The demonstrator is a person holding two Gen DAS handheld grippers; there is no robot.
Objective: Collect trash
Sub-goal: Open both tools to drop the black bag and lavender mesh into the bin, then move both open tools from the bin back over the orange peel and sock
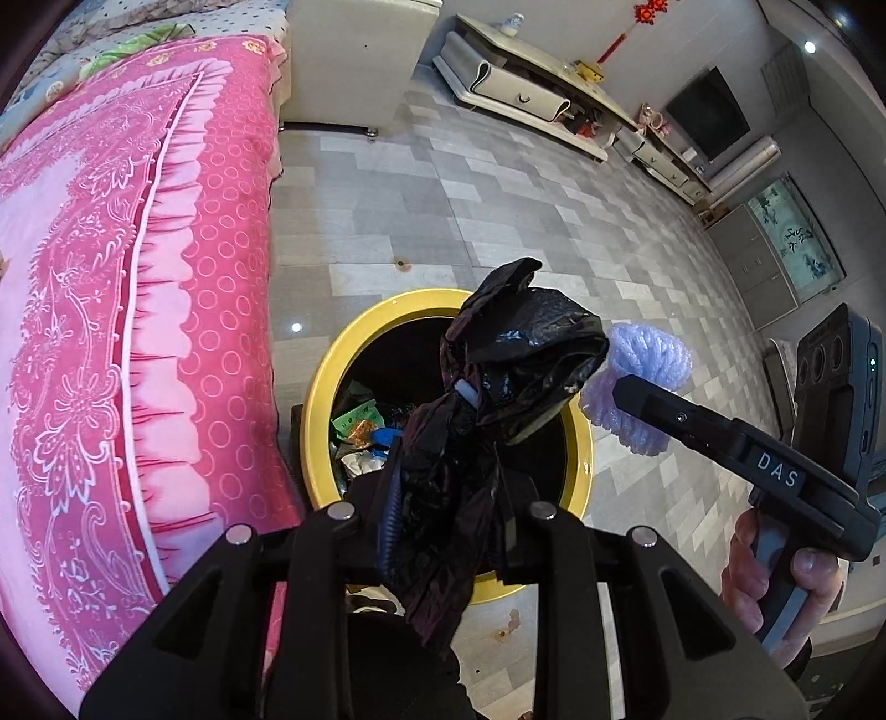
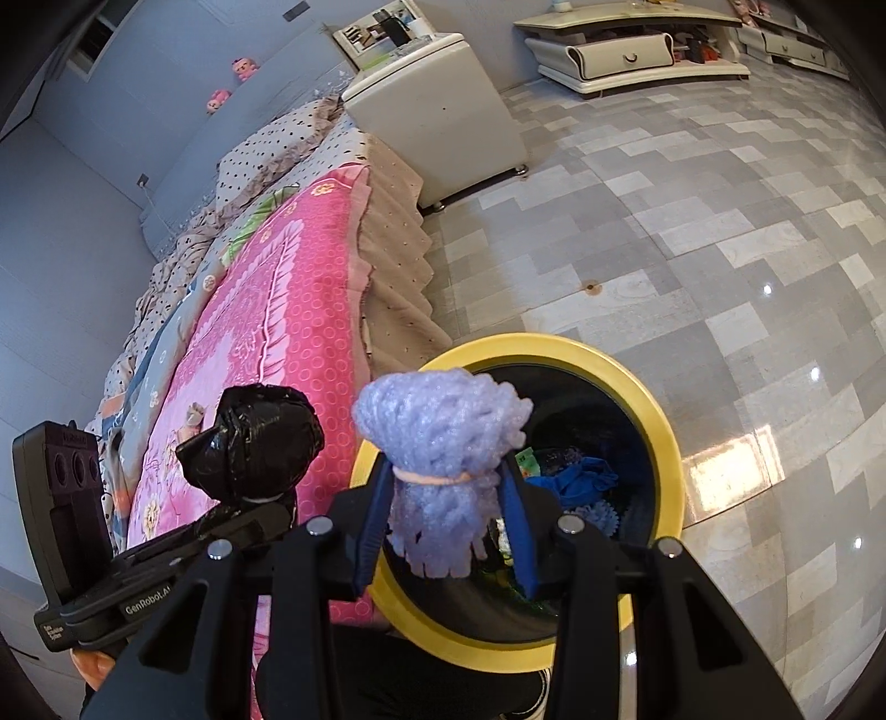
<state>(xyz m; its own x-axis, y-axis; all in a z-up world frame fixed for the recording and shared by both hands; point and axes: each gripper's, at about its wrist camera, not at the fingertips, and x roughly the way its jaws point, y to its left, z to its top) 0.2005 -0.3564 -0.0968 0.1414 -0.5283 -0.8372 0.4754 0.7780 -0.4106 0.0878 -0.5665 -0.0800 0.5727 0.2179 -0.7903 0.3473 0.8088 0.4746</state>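
My left gripper (image 1: 448,487) is shut on a crumpled black plastic bag (image 1: 509,354), held just above a yellow-rimmed trash bin (image 1: 332,376). My right gripper (image 2: 443,482) is shut on a purple foam net bundle (image 2: 437,421) tied with a rubber band, and hangs over the near rim of the same bin (image 2: 659,421). The bin holds wrappers and blue scraps. Each view shows the other gripper: the right gripper (image 1: 626,387) with the purple bundle (image 1: 648,360), and the left gripper (image 2: 260,515) with the black bag (image 2: 260,437).
A bed with a pink patterned blanket (image 1: 138,277) stands right beside the bin on its left. A white nightstand (image 2: 437,111) and a low white TV cabinet (image 2: 626,50) stand farther off. Grey tiled floor (image 2: 664,221) spreads to the right. A hand (image 1: 775,576) grips the right handle.
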